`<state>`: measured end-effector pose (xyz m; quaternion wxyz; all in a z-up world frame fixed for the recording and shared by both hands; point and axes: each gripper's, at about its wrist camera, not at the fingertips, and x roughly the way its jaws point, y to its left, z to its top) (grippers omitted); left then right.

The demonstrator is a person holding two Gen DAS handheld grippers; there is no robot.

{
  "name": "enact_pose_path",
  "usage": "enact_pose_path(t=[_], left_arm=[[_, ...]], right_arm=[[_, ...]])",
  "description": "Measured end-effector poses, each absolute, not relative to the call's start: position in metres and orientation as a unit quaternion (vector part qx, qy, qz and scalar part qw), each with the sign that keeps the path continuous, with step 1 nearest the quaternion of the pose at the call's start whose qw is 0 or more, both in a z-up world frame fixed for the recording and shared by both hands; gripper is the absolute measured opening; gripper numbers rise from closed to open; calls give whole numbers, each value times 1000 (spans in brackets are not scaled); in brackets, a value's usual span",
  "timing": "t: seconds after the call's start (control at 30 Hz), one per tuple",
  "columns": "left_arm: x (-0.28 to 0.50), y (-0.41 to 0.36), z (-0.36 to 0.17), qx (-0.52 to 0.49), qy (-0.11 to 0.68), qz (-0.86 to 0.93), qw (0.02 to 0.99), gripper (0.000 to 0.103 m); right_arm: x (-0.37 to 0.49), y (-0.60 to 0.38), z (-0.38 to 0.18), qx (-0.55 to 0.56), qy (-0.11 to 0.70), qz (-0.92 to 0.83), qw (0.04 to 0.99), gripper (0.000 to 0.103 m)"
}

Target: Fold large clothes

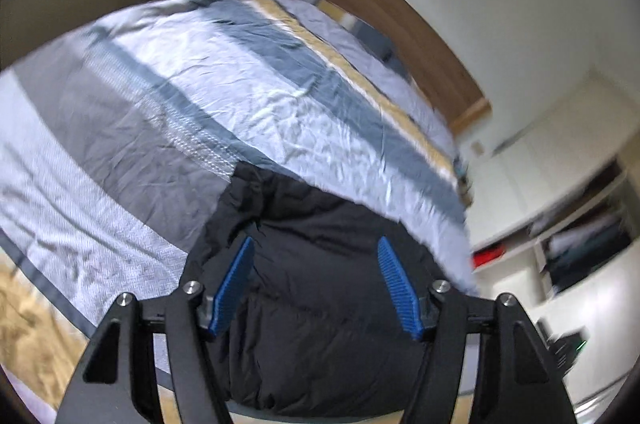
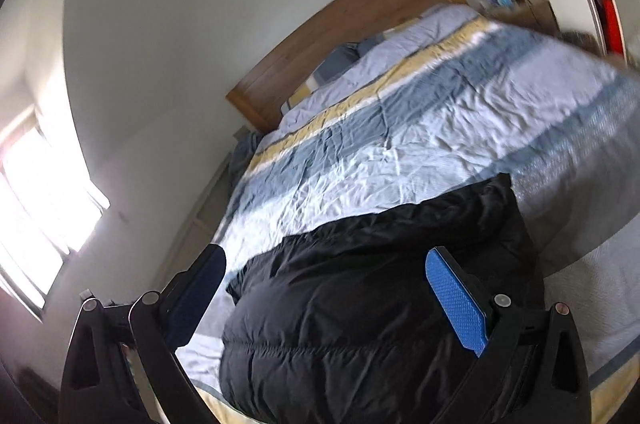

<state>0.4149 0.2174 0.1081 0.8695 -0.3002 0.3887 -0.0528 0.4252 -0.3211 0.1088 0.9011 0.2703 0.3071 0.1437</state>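
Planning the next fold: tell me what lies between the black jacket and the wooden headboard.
Only striped bedding and pillows lie between the black puffer jacket and the headboard; both wrist views show it.

Puffy matt black quilted jacket (image 2: 360, 304) on crinkled cotton bedspread (image 1: 240, 84); smooth wooden headboard (image 2: 340, 24).

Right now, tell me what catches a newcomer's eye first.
A puffy black jacket lies bunched at the near edge of the bed, in front of both open grippers, left and right. Under it spreads a striped blue, white and yellow bedcover, reaching back to a wooden headboard.
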Motion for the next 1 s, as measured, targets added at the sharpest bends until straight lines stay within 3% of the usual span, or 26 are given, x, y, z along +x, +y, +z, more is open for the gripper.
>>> enact_pose_path(t=[0.37,0.57,1.0], left_arm=[[473,80,57,-192,434,-106,874,63],[533,23,-7,-171,463,-103,863,63],[667,13,-49,-164,517,-51,838,63]], right_arm=[[473,-251,51,190,356,126,906,100],[526,-230,-10,156,392,108,900,100],[639,-237,-58,154,442,77,880,100]])
